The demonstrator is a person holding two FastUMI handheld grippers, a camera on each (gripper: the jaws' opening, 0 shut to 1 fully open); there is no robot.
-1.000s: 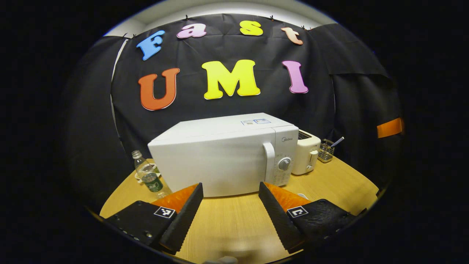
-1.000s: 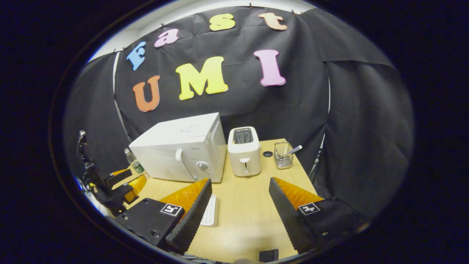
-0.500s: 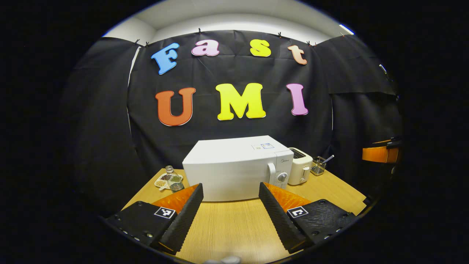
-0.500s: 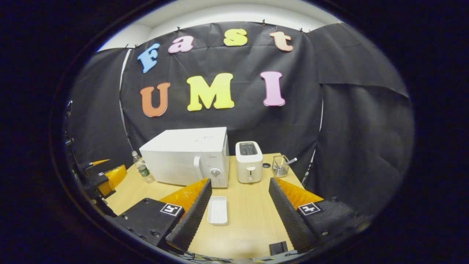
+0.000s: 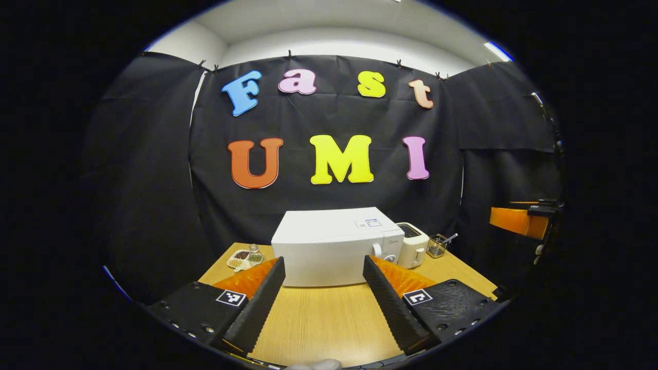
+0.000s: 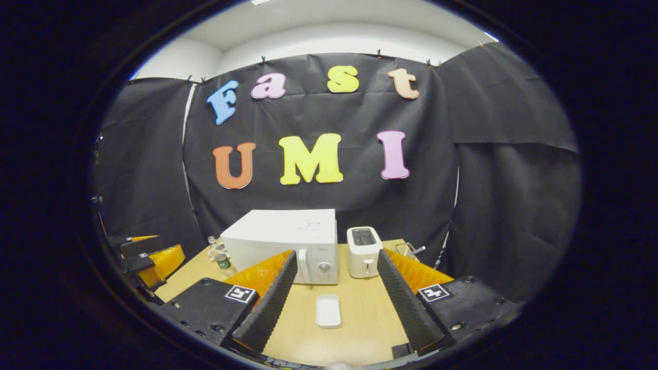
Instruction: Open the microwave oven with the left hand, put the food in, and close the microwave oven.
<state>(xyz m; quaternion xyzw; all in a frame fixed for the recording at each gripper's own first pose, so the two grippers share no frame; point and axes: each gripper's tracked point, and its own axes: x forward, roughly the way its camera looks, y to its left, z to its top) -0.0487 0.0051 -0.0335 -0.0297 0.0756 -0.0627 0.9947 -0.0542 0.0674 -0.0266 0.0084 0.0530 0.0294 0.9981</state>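
Both grippers have drawn back from the table since the earlier frames, so the microwave oven (image 5: pixel 334 246) appears smaller and farther off. Its door is closed, handle and dial at the right end of its front. Left gripper (image 5: pixel 324 295): fingers spread apart, holding nothing, above the near part of the wooden table (image 5: pixel 318 318). Right gripper (image 6: pixel 334 295): fingers likewise apart and empty. White tray (image 6: pixel 328 311): flat on the table in front of the microwave oven, seen between the right gripper's fingers in the right gripper view; its contents cannot be made out. Toaster (image 6: pixel 363 252): just right of the microwave oven. Wire basket (image 5: pixel 438 245): farther right. Bottle (image 6: pixel 222 258) and a divided dish (image 5: pixel 240 259): left of the microwave oven.
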